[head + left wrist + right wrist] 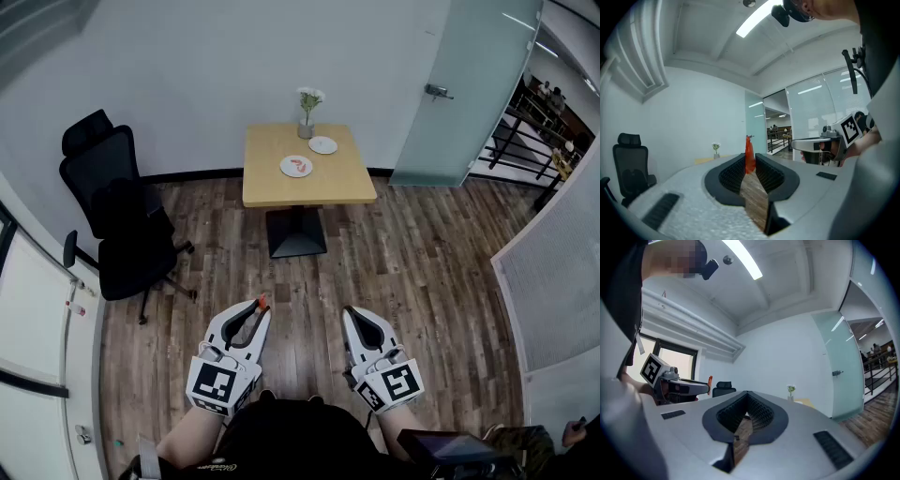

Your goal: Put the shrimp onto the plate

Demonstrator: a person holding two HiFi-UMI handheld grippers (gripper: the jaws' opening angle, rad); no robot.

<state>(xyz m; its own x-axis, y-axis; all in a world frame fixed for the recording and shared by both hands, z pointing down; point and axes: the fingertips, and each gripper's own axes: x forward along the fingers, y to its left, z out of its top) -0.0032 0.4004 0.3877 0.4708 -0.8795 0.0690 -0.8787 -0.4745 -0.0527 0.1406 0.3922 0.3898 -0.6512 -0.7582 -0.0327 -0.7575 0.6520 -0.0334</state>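
An orange shrimp (262,302) is pinched upright at the tips of my left gripper (260,309), which is shut on it. In the left gripper view the shrimp (749,158) sticks up between the dark pads (733,172). My right gripper (351,314) is held level beside the left one, shut with nothing in it; its jaws meet at the tip (746,401). Far ahead on the wooden table (342,183) lie two white plates: the nearer plate (296,167) carries a small orange-red piece, the farther plate (322,144) is bare. Both grippers hover over the floor, well short of the table.
A vase of flowers (307,112) stands at the table's back edge. A black office chair (127,216) sits to the left. A frosted glass door (469,94) is at the right. Wood floor (403,272) lies between me and the table.
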